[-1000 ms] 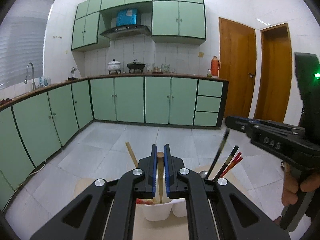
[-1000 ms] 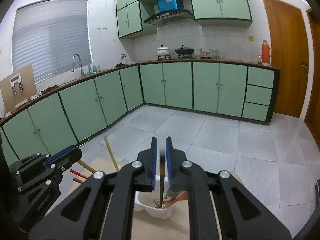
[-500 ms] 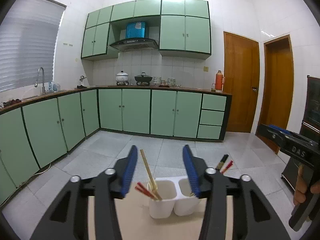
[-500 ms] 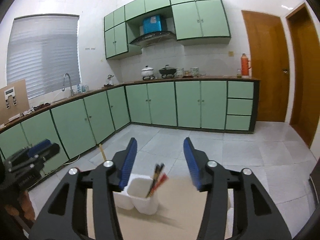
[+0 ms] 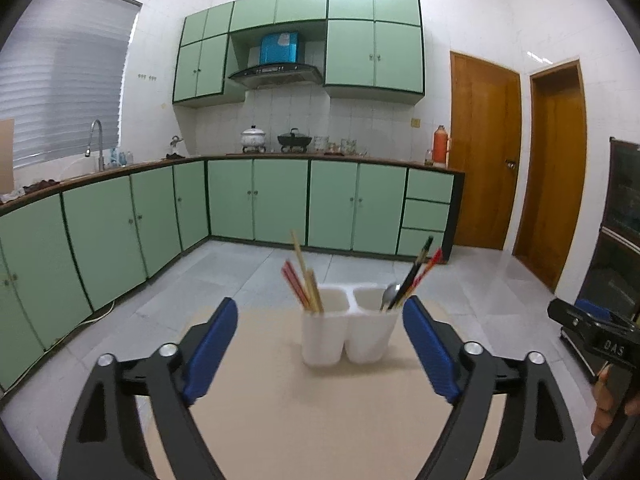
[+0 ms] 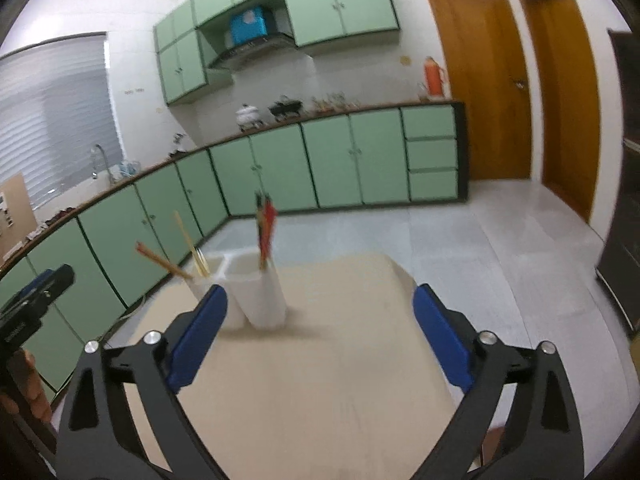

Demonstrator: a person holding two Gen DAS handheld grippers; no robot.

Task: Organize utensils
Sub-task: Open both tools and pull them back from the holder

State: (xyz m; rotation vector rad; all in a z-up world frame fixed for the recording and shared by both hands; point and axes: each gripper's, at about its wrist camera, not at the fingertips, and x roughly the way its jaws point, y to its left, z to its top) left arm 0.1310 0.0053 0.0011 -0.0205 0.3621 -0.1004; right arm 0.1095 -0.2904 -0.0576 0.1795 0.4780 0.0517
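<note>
Both tools, left and right, spread wide and empty, jaws opening, with chopsticks sorted upright in the 2-compartment holder on the table.

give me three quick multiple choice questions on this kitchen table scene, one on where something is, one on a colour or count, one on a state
1. Where is the spoon?
A. flat on the table
B. in the holder's right cup, seen from the left wrist
C. between the left gripper's pads

2. How many cups does the white holder have?
A. one
B. two
C. four

3. What is between the left gripper's pads?
A. nothing
B. a chopstick
C. the spoon

Answers: 1 B, its bowl rises from that cup beside the dark chopsticks. 2 B, two joined cups show. 3 A, the opening jaws stand apart with only bare table between.
</note>
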